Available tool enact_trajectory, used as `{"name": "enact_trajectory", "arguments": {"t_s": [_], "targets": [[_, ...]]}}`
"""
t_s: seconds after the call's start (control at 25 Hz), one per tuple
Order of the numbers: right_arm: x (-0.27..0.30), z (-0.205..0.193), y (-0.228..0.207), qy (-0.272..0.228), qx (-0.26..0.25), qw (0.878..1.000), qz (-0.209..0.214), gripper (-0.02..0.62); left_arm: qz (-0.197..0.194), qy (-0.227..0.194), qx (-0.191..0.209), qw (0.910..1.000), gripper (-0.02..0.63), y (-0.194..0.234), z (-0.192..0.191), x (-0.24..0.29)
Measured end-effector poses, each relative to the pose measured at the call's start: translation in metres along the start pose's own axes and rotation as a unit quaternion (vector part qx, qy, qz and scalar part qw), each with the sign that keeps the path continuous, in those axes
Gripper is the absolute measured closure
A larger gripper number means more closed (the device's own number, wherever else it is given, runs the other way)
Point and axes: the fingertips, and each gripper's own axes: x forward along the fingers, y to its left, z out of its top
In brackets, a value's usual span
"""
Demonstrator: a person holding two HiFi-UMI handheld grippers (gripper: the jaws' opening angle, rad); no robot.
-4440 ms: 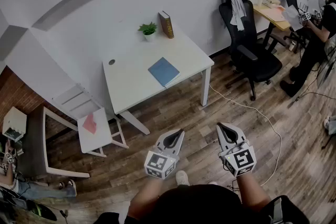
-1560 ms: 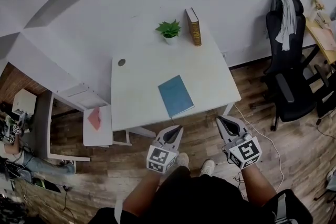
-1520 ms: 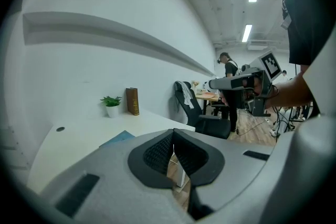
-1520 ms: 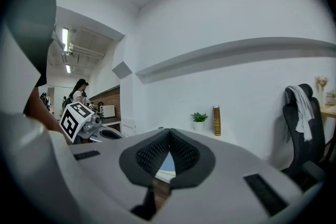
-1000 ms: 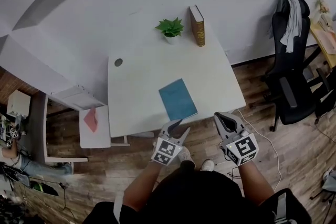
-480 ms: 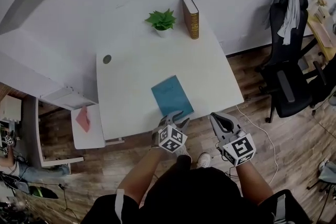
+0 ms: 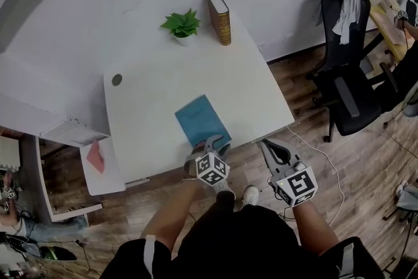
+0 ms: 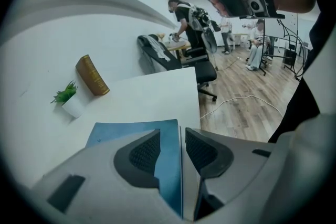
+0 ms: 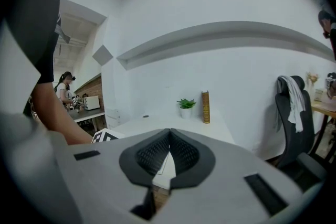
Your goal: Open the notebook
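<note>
My left gripper (image 7: 217, 143) has come down to the blue notebook (image 7: 198, 117), its jaws just opened and now astride the cover's edge, ready to lift. My right gripper (image 7: 268, 146) hangs closed and empty.

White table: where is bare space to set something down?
Bare: the right half of the white table, between the blue notebook and the brown book; also left, between notebook and cable hole. Crowded: the near edge, where the left gripper hovers.
</note>
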Motion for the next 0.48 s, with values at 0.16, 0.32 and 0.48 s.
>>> {"name": "enact_trajectory", "arguments": {"t_s": [0.16, 0.32, 0.48], "targets": [[-0.0047, -0.0046, -0.0044, 0.001, 0.003, 1.0, -0.009, 0.594, 0.001, 0.011, 0.002, 0.9999, 0.491, 0.0011, -0.0032, 0.0079], [-0.0045, -0.0042, -0.0052, -0.002, 0.009, 1.0, -0.01, 0.594, -0.002, 0.015, 0.006, 0.9999, 0.489, 0.0005, -0.0036, 0.0103], [-0.0026, -0.0046, -0.0023, -0.001, 0.012, 1.0, -0.004, 0.594, -0.001, 0.02, 0.007, 0.9998, 0.492, -0.0004, -0.0032, 0.011]]}}
